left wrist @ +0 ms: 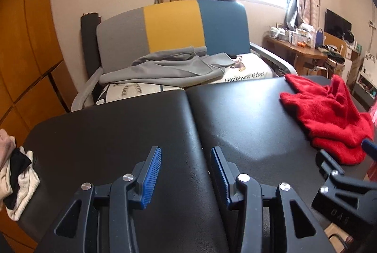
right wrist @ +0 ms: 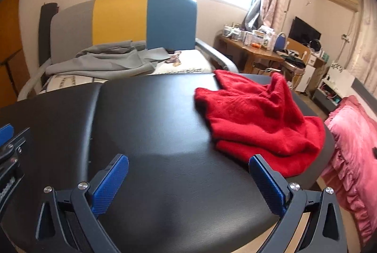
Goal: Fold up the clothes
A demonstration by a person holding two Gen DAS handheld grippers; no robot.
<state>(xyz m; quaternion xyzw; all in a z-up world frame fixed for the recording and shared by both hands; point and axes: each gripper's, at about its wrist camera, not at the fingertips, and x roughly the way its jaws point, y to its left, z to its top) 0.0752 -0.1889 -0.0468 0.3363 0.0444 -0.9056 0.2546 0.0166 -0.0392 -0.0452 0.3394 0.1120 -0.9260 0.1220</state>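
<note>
The red sweater (left wrist: 329, 116) runs past the left view's right edge.

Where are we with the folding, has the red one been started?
Done: nothing looks folded; the red sweater lies crumpled on the black table. In hand: nothing; the left claw and the right claw are both open and empty above the table, the right nearest the sweater. Left: fold the sweater, then the bundle at the table's left edge.
</note>
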